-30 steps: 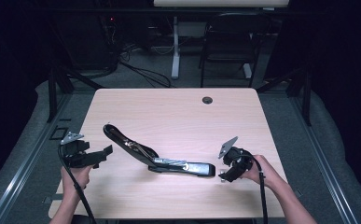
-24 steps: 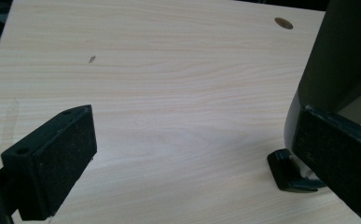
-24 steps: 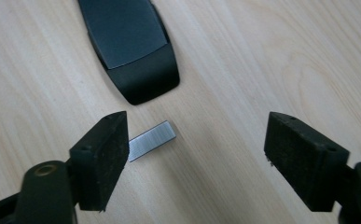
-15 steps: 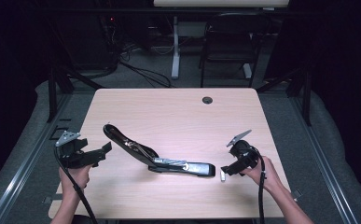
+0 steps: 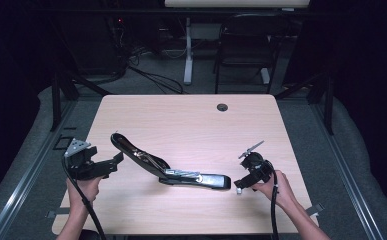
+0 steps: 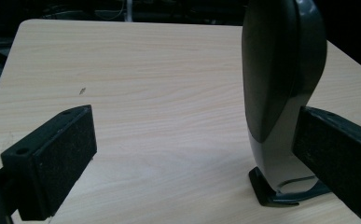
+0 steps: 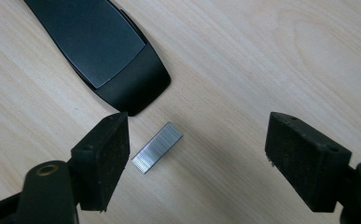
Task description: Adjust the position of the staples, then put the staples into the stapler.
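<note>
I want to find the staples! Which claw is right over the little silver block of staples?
The right claw: the small silver block of staples lies on the wooden table between its open jaws. The left claw is beside the open black stapler's raised lid instead.

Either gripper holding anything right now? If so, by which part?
Nothing held. Left gripper is open beside the stapler's raised lid; right gripper is open above the staple strip on the table.

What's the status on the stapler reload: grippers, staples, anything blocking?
Left gripper open by the stapler's raised lid. Right gripper open over the staples, not gripping. Staples flat on the table beside the stapler's end. Nothing in the way.
</note>
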Available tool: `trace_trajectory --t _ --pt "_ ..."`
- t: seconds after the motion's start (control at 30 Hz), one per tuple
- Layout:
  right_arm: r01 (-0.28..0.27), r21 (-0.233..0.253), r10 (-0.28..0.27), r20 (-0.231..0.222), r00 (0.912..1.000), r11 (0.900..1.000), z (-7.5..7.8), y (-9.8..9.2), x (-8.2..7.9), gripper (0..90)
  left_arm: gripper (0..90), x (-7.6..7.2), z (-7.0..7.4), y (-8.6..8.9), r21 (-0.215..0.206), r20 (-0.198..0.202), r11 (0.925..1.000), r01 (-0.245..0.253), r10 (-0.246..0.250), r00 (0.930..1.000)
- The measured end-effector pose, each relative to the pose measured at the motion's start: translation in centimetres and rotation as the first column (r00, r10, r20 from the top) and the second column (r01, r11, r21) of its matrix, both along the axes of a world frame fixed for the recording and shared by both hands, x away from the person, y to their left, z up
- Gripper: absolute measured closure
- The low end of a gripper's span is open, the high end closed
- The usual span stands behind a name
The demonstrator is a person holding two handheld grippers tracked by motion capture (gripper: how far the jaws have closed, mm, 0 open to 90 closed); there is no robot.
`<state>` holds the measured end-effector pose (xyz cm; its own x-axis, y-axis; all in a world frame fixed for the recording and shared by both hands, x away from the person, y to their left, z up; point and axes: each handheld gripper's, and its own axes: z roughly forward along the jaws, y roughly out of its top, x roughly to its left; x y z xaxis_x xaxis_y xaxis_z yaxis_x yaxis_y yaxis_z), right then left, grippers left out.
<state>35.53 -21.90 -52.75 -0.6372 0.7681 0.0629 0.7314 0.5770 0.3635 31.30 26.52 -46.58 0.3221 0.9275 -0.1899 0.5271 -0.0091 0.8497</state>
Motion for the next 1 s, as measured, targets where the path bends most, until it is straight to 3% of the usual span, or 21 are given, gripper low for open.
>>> trace_trajectory --t 0.23,0.3,0.47,0.5,0.53,0.6,1.0 --pt "0.016 -0.013 -0.017 -0.014 0.9998 1.000 -0.4 0.4 0.1 24.9 0.3 0.1 0.1 -0.5 0.007 0.007 0.9999 0.014 -0.014 0.9999" --pt "0.031 -0.021 -0.031 -0.021 0.9993 0.999 -0.5 0.6 0.2 33.6 0.3 0.1 0.1 -0.6 0.013 0.002 0.9998 0.017 -0.017 0.9999" --pt "0.051 -0.010 -0.052 -0.016 0.9985 0.999 -0.9 1.0 0.1 36.3 0.4 0.2 0.0 -0.6 0.018 0.001 0.9997 0.015 -0.015 0.9999" --pt "0.045 -0.026 -0.046 -0.020 0.9988 0.999 -0.9 1.0 0.2 37.8 0.4 0.2 0.0 -0.6 0.020 -0.003 0.9997 0.014 -0.014 0.9999" --pt "0.059 -0.004 -0.059 -0.025 0.9979 0.998 -1.1 1.2 0.2 39.1 0.4 0.3 -0.1 -0.6 0.019 -0.002 0.9997 0.015 -0.015 0.9999" --pt "0.047 -0.034 -0.048 -0.029 0.9984 0.998 -1.2 1.2 0.4 41.2 0.4 0.3 -0.1 -0.6 0.023 -0.005 0.9996 0.015 -0.015 0.9999" --pt "0.016 -0.064 -0.018 -0.027 0.9995 0.998 -1.9 1.6 0.4 58.2 0.4 0.4 -0.3 -0.4 0.018 -0.017 0.9996 0.020 -0.020 0.9997"
